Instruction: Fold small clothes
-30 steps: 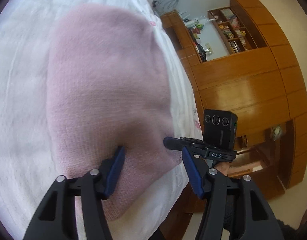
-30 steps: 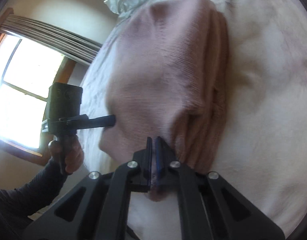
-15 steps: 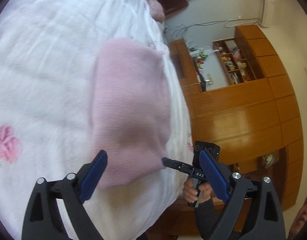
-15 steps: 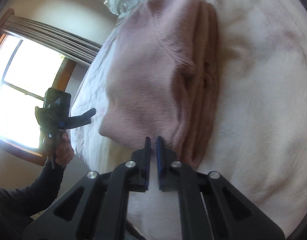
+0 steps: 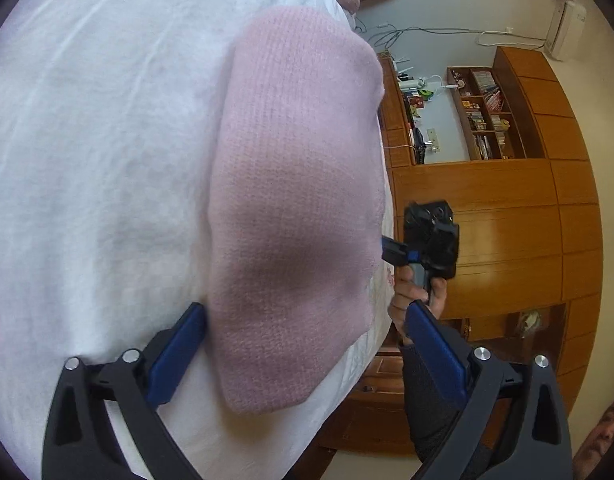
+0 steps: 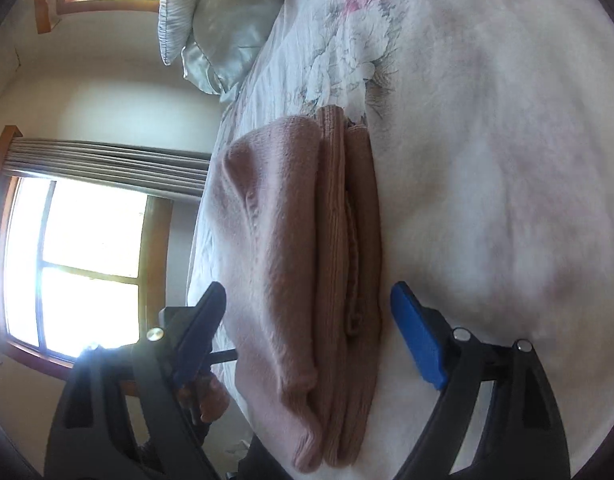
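The pink knitted garment is found folded into a compact, roughly rectangular bundle, and the folding of this piece is judged to be essentially complete; at most a light squaring of the edges is thought to remain. No other garments awaiting folding can be identified in either view. The bundle is located on the white floral bedspread, close to the edge of the bed. Several stacked layers are shown along one long side, with a ribbed band visible between them; the top face is smooth and free of loose sleeves. The left gripper is held with jaws spread wide, straddling the near end of the bundle without pinching it. The right gripper is likewise spread, and nothing is gripped.
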Action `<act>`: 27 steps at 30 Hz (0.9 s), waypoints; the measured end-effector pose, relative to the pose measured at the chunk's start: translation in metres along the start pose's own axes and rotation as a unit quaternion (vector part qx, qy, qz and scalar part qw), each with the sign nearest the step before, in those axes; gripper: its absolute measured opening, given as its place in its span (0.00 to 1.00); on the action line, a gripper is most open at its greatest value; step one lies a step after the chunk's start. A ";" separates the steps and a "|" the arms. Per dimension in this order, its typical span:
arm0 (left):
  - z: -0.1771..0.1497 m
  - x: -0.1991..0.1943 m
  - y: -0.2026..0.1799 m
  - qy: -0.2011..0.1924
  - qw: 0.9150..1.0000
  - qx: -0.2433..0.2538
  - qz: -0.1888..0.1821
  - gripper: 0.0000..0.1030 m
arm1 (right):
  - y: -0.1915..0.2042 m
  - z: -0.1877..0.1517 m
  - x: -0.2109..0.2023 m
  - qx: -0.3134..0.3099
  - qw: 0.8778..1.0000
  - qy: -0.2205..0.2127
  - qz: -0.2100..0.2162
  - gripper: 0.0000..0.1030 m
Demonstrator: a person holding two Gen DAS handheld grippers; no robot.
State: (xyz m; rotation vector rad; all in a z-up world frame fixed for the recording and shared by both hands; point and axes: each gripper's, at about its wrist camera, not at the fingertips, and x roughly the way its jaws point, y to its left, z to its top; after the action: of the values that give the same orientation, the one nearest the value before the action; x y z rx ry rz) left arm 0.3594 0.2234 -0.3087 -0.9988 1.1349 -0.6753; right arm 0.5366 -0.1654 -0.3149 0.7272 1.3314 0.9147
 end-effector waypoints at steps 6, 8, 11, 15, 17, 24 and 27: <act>0.005 0.034 -0.002 0.016 1.000 0.006 -0.006 0.96 | 0.012 0.024 0.052 -0.018 0.999 0.026 -0.018 0.82; 0.006 0.039 0.001 0.014 1.000 -0.004 -0.026 0.96 | 0.018 0.028 0.062 -0.021 0.999 0.024 -0.018 0.82; 0.007 0.046 -0.001 0.014 0.999 -0.013 -0.032 0.95 | 0.026 0.028 0.068 -0.036 0.999 0.023 -0.024 0.82; 0.005 0.055 -0.002 0.032 0.999 -0.010 -0.003 0.65 | 0.027 0.029 0.071 -0.032 0.999 0.020 -0.024 0.68; 0.008 0.053 0.011 0.042 0.999 -0.021 0.016 0.44 | 0.027 0.028 0.071 -0.031 0.999 0.015 -0.022 0.55; 0.010 0.026 -0.013 0.023 0.999 0.015 0.044 0.26 | 0.068 0.021 0.071 -0.058 0.997 -0.018 -0.037 0.45; 0.014 -0.002 -0.029 0.015 0.998 0.031 0.049 0.25 | 0.096 0.017 0.076 -0.071 0.997 -0.029 -0.026 0.44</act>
State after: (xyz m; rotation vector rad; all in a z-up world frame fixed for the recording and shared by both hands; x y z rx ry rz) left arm 0.3736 0.2174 -0.2801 -0.8786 1.1750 -0.6453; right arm 0.5400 -0.0517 -0.2658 0.6018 1.2168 0.9296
